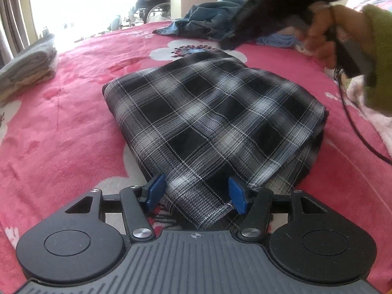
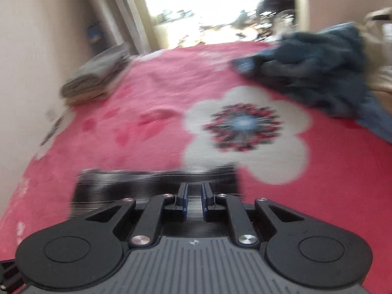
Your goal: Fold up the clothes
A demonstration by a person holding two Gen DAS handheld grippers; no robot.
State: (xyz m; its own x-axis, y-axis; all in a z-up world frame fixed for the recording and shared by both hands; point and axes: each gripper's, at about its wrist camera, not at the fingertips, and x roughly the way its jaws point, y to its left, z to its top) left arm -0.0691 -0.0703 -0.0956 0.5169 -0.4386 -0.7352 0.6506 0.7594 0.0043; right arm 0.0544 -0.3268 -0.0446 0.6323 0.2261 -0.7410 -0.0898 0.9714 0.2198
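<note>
A folded black-and-white plaid garment (image 1: 208,112) lies flat on the pink flowered bedspread (image 1: 73,127). My left gripper (image 1: 196,193) is open, its blue pads (image 1: 154,191) standing either side of the garment's near corner without pressing on it. In the blurred right wrist view my right gripper (image 2: 194,196) hovers over a far edge of the plaid garment (image 2: 152,183), pads almost together with a narrow slit between. Whether cloth is pinched there is lost in the blur. A hand in a green sleeve (image 1: 325,39) carries that gripper at the upper right of the left wrist view.
A heap of loose blue clothes (image 1: 208,17) (image 2: 318,73) lies at the far right of the bed. A stack of folded grey items (image 1: 27,66) (image 2: 95,78) sits at the far left by the wall (image 2: 36,49). A black cable (image 1: 355,127) hangs at right.
</note>
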